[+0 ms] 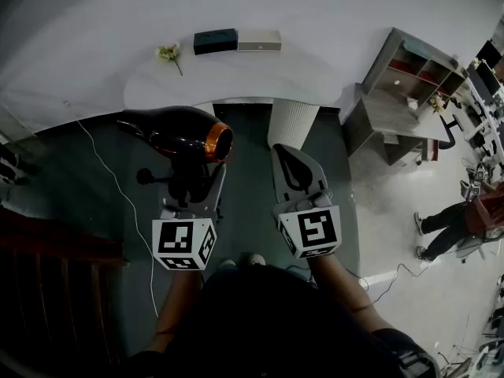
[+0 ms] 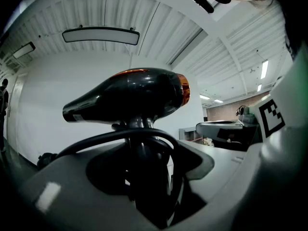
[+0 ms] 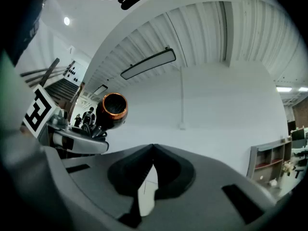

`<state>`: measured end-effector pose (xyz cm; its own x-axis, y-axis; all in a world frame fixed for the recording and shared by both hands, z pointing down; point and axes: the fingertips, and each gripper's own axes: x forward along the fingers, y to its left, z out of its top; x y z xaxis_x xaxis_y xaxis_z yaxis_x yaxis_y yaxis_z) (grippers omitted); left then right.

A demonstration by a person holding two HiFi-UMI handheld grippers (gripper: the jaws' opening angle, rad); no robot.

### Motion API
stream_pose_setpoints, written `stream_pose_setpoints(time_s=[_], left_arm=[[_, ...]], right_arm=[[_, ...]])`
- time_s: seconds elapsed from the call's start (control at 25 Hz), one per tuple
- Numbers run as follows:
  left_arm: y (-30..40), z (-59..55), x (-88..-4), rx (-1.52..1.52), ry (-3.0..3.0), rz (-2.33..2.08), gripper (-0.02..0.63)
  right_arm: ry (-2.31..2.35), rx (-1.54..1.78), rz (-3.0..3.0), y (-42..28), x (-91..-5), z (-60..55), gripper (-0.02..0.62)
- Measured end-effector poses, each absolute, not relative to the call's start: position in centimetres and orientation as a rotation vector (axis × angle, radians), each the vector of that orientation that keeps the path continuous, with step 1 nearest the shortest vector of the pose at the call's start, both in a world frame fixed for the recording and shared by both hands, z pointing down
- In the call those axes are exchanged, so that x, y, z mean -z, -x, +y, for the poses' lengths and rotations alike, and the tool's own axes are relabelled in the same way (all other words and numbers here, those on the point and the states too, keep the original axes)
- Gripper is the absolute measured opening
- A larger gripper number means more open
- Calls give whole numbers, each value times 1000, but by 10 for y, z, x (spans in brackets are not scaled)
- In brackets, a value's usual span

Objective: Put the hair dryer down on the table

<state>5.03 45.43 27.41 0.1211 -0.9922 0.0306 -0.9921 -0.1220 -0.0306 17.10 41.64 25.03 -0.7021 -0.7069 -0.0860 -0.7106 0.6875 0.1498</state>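
Black hair dryer [image 2: 130,94] clamped in left tool [image 1: 192,183], nozzle label [image 2: 73,115] unreadable

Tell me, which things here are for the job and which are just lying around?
For the job: hair dryer; left gripper, jaws shut on its handle; white table.

Just lying about: flower; dark box; pale box; shelf unit; right gripper, jaws together, empty.

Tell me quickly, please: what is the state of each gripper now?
Left gripper: shut on the hair dryer.
Right gripper: shut, holding nothing.
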Motion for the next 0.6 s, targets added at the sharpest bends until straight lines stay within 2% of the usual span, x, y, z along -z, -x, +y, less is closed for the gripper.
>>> stream_pose_setpoints(time_s=[0.6], left_arm=[[-36,411,-290,85,2352,2097,295]], right_arm=[[1227,-181,2863,-162,-270,367,12]])
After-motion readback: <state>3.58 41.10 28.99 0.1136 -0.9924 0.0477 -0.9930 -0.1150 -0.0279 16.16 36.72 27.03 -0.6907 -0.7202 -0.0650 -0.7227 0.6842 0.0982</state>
